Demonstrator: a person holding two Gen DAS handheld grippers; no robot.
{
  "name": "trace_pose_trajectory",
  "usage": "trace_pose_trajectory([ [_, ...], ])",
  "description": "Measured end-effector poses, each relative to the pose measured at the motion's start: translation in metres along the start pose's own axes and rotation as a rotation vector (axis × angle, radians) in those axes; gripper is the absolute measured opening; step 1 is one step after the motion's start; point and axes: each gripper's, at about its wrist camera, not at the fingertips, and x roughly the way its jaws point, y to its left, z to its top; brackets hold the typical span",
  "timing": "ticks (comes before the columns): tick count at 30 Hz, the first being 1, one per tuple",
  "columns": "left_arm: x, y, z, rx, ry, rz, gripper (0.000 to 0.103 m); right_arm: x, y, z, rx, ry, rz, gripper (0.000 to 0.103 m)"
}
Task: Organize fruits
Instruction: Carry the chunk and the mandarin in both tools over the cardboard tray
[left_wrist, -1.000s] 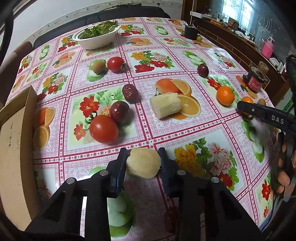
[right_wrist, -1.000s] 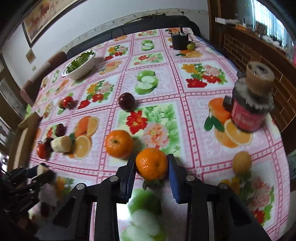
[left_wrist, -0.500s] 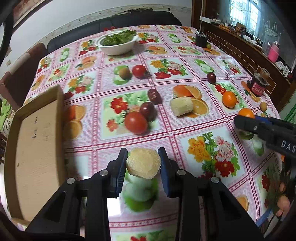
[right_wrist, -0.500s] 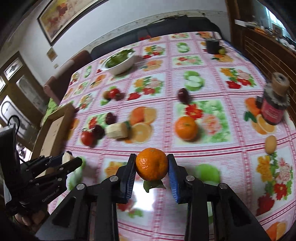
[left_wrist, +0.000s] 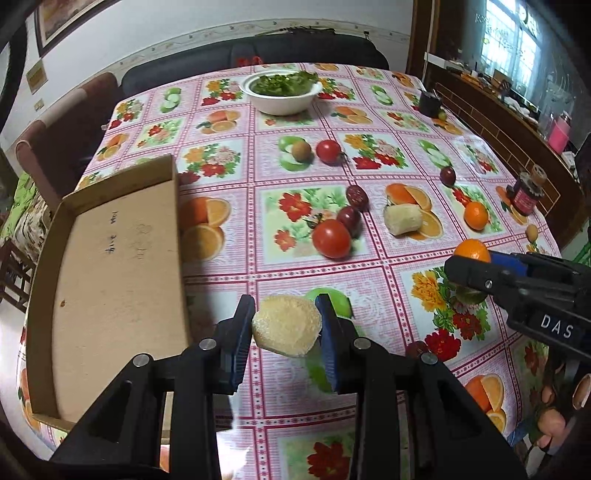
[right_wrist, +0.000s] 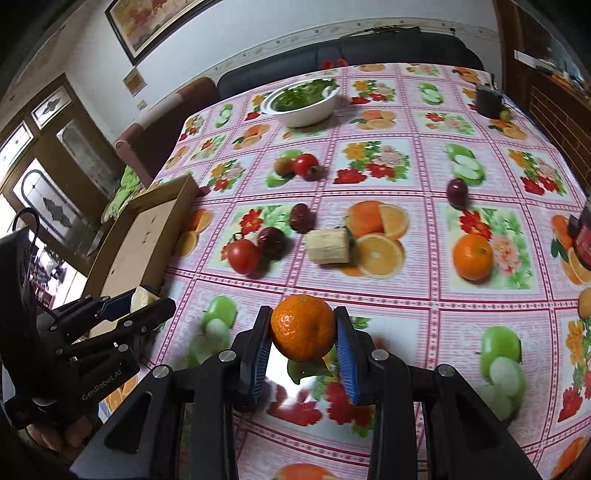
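Black gripper frames, silver screws, blue ribbed fingers (left_wrist: 242, 334); "DAS", "GenRobot.AI" lettering.

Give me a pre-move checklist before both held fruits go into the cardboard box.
1. Left gripper clamped on the pale yellow piece: ok.
2. Right gripper clamped on the held orange: ok.
3. Both fruits lifted off the tablecloth: ok.
4. Cardboard box floor has room: ok, nothing lies in it.
5. Path to the box free of loose fruit: ok for the left; the right must pass near the left gripper.
6. Orange's leaf hanging free: cannot tell whether it will snag.
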Motion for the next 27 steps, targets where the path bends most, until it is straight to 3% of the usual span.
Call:
trace_pose_trajectory([
  [12,-0.013,0.037,0.000,-0.064,-0.030,0.019,0.031,0.004,0.038,0.011,-0.066,0.014,0.026,0.034],
  [27,-0.024,0.115,-0.019,-0.201,-0.028,0.116,0.031,0.030,0.128,0.019,-0.217,0.054,0.166,0.033],
])
